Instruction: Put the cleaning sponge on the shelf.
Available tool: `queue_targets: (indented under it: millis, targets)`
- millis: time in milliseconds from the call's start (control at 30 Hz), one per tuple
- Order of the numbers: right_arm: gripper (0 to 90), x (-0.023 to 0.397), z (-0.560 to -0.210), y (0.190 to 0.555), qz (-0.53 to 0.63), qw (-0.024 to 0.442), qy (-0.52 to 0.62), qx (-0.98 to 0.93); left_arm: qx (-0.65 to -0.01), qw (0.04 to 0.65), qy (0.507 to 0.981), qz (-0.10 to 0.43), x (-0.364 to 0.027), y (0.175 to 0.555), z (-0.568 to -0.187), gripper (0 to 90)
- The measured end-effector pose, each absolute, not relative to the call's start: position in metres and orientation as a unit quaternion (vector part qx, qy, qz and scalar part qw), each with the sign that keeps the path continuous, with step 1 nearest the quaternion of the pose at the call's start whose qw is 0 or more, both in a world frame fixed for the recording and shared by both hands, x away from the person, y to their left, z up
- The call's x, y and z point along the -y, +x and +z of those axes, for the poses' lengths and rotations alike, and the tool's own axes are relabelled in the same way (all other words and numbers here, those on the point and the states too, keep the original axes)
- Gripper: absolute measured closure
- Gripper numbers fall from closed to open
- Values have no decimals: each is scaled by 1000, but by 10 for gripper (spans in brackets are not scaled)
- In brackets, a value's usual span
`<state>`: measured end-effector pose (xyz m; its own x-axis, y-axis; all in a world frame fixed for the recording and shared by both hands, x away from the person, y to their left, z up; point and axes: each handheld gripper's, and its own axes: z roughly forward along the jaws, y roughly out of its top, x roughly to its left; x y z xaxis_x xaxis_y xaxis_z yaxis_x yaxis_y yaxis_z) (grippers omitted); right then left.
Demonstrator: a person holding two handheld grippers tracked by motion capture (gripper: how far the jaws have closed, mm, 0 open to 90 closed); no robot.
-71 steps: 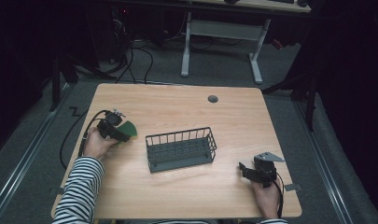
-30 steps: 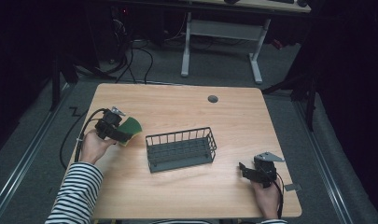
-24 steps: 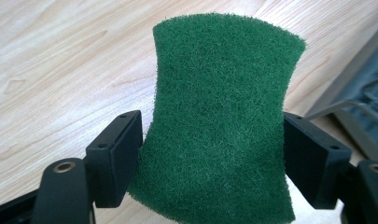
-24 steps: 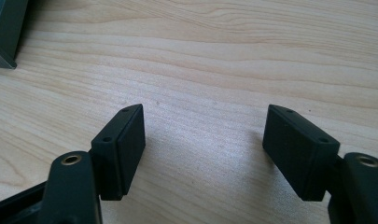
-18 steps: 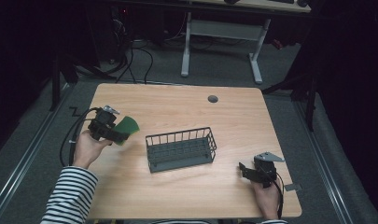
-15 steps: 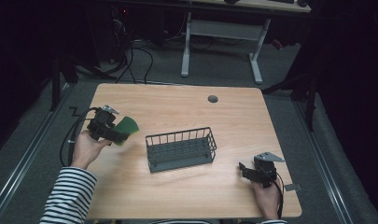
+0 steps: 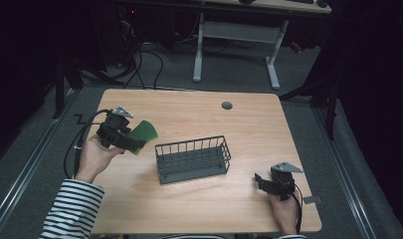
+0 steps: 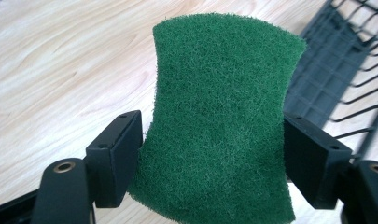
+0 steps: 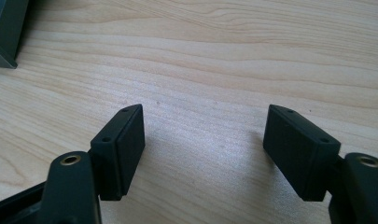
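A green scouring pad (image 8: 219,121) is pinched by its two side edges in my left gripper (image 8: 212,149), and it bows a little between the pads. In the high view that gripper (image 7: 133,141) is lifted above the table's left side, with the pad (image 7: 142,134) pointing toward a dark wire basket (image 7: 191,159) at the table's middle. The basket's corner (image 8: 345,70) shows just past the pad in the left gripper view. My right gripper (image 7: 261,181) rests low near the front right corner, open, with bare wood between its jaws (image 9: 205,149).
The wooden table (image 7: 199,114) has a small round grommet (image 7: 227,105) near its far edge. A black cable (image 7: 79,137) trails off the left edge from my left gripper. A dark basket corner (image 9: 7,32) sits at the upper left of the right gripper view.
My left hand has lifted the green pad off the table and carried it a little farther from the person, still left of the basket. The right gripper has stayed where it was.
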<state>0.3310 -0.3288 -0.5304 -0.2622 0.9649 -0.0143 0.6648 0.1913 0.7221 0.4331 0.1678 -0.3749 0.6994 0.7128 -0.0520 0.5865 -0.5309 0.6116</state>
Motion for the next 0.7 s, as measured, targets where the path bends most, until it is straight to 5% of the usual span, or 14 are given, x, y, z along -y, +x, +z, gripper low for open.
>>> queue_targets:
  millis: [700]
  targets:
    - [288,329,-530,331,309,242,556,-733,-284,280,911,104,-70,433,-375,259]
